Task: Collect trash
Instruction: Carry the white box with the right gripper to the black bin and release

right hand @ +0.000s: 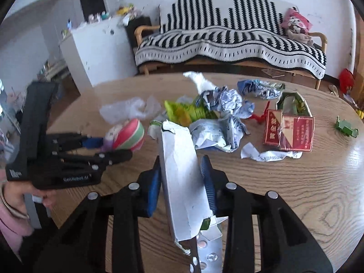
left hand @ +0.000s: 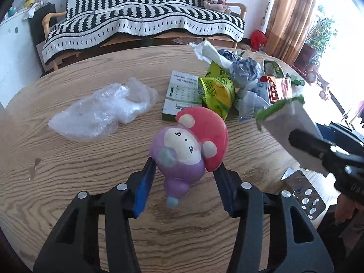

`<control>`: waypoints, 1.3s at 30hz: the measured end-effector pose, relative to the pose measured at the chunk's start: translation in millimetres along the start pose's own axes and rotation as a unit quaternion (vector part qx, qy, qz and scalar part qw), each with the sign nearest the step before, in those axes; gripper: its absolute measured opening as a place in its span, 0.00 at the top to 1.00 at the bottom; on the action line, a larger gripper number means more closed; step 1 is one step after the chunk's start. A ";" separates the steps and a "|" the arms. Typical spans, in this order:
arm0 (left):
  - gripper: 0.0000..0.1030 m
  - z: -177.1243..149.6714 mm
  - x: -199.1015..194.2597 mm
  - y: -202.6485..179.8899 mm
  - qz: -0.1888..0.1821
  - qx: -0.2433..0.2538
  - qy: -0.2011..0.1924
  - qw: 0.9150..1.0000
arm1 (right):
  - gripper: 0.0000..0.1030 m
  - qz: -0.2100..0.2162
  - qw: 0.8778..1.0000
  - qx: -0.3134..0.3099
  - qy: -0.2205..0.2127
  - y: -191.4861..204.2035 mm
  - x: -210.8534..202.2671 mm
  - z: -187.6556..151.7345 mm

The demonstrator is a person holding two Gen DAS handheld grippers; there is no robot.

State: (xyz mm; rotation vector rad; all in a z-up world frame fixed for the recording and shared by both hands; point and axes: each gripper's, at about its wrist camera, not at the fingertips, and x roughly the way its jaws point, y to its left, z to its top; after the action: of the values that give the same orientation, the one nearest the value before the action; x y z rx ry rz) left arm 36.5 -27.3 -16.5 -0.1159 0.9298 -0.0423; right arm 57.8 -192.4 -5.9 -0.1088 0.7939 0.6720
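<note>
Your left gripper (left hand: 184, 170) fingers clamp the squishy toy (left hand: 188, 145); your right gripper (right hand: 180, 173) pinches the torn carton (right hand: 179, 182), long axis running away from you. Wrapper pile (right hand: 218, 118) sits dead ahead on the desk (right hand: 295, 182), nearer your right.

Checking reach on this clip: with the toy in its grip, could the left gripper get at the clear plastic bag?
Probably not yet. The left gripper is shut on the toy, so its jaws are full. The bag lies uncovered on the table ahead and to its left, nothing between them; once the toy is let go, the way looks free.
</note>
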 end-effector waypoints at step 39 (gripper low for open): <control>0.52 0.8 -91.3 -155.6 -0.112 0.075 -0.060 0.989 | 0.67 -0.083 0.953 0.238 -0.170 -101.6 -209.9 -69.6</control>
State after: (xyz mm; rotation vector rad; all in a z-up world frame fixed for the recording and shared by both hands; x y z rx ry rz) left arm -15.3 -173.9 75.1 -0.0825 0.7864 -0.3094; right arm -31.5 -404.2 74.2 0.3684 0.5864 0.3114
